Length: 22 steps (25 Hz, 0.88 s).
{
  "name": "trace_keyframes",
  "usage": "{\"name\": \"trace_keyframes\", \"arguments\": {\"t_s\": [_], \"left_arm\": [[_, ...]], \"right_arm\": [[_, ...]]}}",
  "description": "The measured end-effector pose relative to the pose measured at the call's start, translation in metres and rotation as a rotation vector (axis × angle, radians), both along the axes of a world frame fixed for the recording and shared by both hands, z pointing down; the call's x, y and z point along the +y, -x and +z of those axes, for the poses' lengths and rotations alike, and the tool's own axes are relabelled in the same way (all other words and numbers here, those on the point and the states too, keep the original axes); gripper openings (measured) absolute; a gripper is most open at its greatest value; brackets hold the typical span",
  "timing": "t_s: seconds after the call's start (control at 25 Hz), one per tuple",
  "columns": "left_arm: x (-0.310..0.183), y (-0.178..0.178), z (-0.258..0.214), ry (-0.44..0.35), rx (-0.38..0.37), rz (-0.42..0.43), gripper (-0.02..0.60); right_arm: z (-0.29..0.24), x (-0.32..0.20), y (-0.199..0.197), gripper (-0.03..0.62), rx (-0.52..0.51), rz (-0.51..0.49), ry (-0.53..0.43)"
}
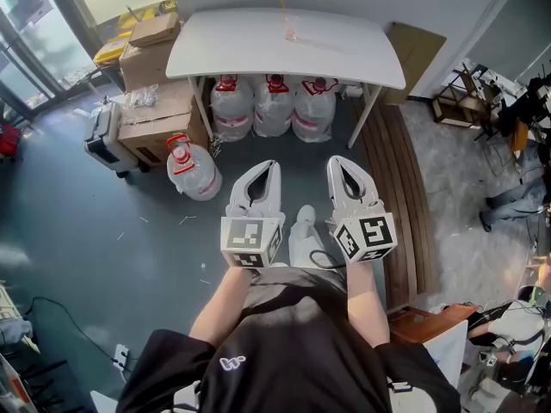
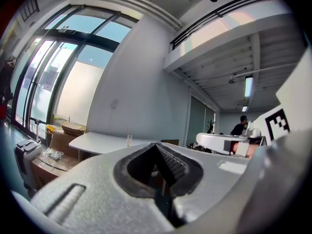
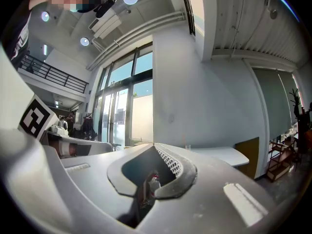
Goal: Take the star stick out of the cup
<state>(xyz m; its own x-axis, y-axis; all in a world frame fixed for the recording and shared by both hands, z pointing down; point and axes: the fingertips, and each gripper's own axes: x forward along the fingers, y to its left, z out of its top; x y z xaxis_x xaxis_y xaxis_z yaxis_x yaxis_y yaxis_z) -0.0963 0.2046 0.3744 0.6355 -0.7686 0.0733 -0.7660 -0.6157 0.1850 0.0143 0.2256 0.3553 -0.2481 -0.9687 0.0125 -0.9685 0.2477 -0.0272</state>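
- Head view showed three water jugs (image 1: 273,106) with red caps standing under the white counter (image 1: 232,46). A fourth jug (image 1: 195,169) stood on the floor in front of the counter's left leg.
- Cardboard boxes (image 1: 151,67) were stacked beside the counter's left end, and a brown panel (image 1: 415,48) leaned at its right end.
- The clear cup (image 1: 291,33) stood on the counter, near its far edge and about midway along it.
- The star stick (image 1: 283,11) stood in the cup, thin and pale. Its long axis was close to upright, with the top tipped slightly toward the counter's left end. The star itself was too small to make out.
- The left gripper (image 1: 274,165) and right gripper (image 1: 337,160) were held side by side, well short of the counter and pointing toward it. Each had its jaws together with nothing between them.
- The floor (image 1: 103,231) before the counter was dark grey-blue, with wooden planks (image 1: 405,188) by its right leg. A pale wall (image 2: 141,91) rose behind the counter, and tall windows (image 2: 53,82) stood beyond its left end.
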Motion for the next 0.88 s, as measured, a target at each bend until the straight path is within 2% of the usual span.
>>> {"name": "trace_keyframes", "arguments": {"t_s": [0.4, 0.88], "left_arm": [[-0.051, -0.017, -0.012, -0.07, -0.025, -0.001, 0.002], [-0.113, -0.059, -0.012, -0.061, -0.03, 0.022, 0.002]], "right_arm": [[-0.008, -0.051, -0.024, 0.006, 0.047, -0.008, -0.043], [-0.009, -0.106, -0.071, 0.006, 0.052, 0.021, -0.033]]}}
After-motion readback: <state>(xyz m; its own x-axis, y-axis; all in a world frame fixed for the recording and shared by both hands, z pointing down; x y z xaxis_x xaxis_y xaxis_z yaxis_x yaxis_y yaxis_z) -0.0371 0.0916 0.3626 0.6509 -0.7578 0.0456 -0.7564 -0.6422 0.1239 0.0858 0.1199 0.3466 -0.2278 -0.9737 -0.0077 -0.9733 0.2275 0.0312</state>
